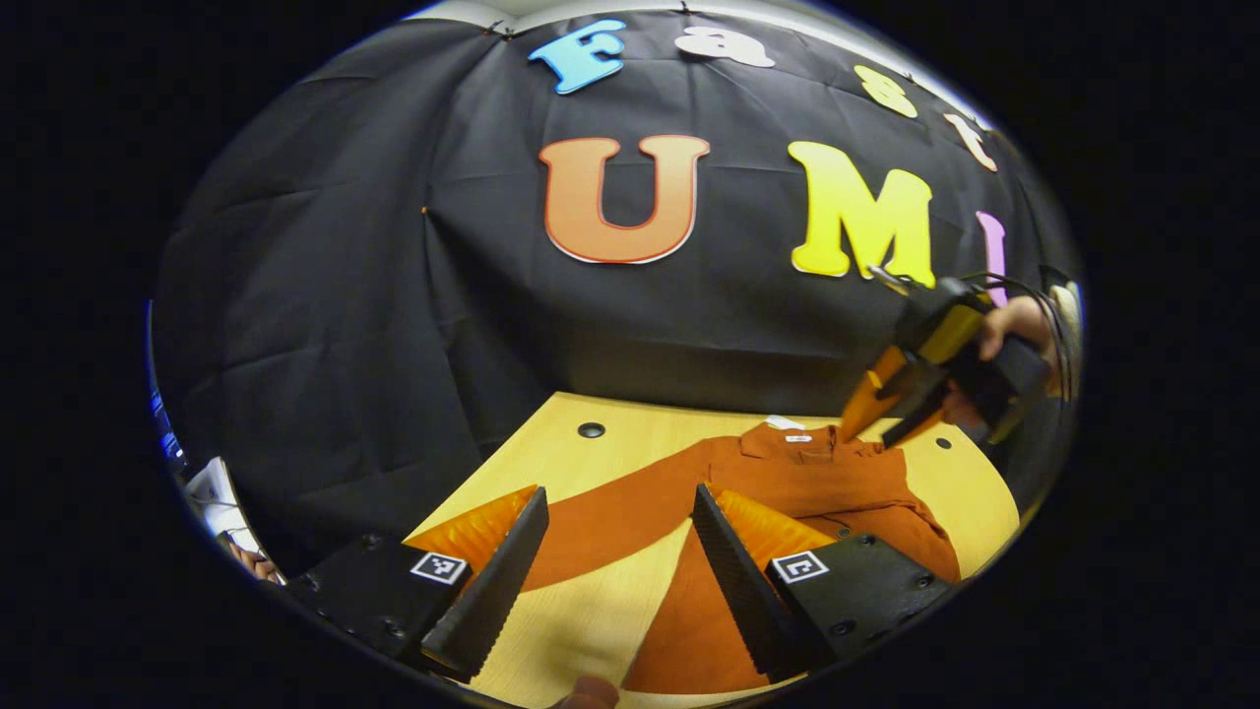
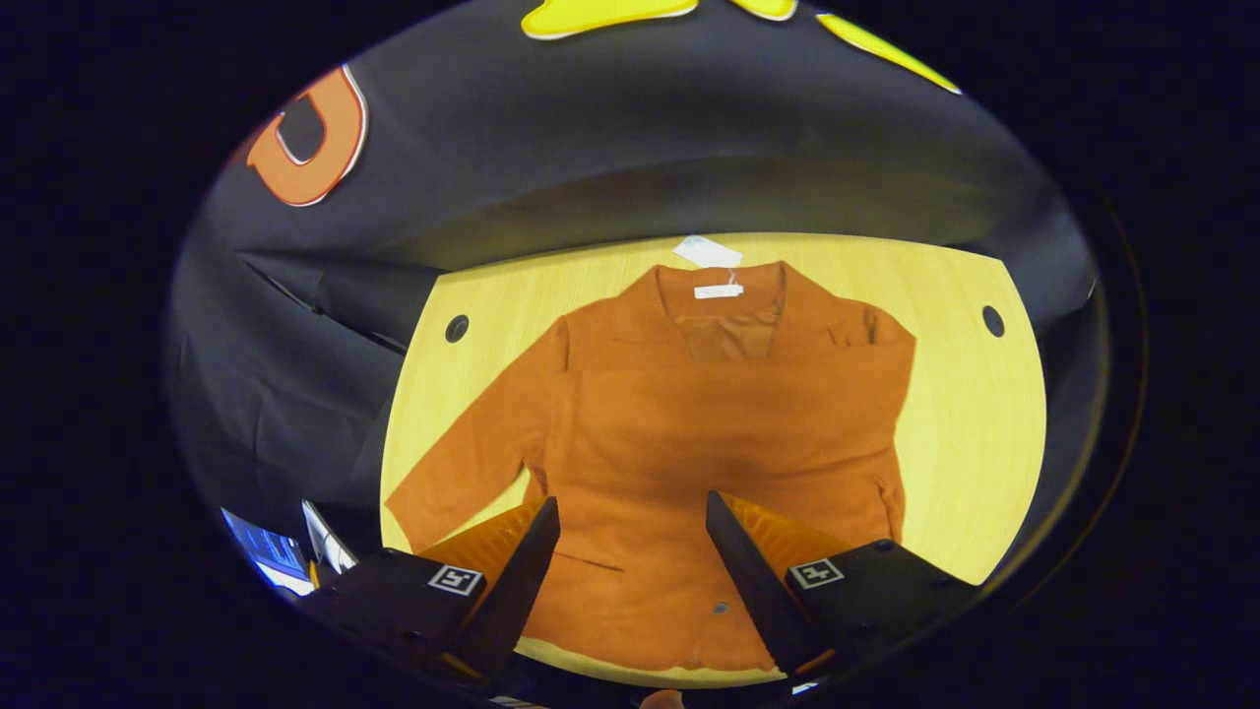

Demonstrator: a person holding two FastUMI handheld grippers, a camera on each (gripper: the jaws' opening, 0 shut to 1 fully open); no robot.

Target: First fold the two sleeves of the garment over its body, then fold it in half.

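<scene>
Orange jacket (image 2: pixel 709 423) lies flat on the tabletop (image 2: pixel 965 414), one sleeve (image 2: pixel 463 473) spread outward, the other folded along its side, both claws (image 1: pixel 615 551) (image 2: pixel 630 551) hovering agape; grabbing body cloth with the sleeve could drag and wrinkle it.

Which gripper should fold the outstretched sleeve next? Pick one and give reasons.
Left. The left gripper hangs open right above the outstretched sleeve. The right gripper is over by the collar, farther from that sleeve.
</scene>
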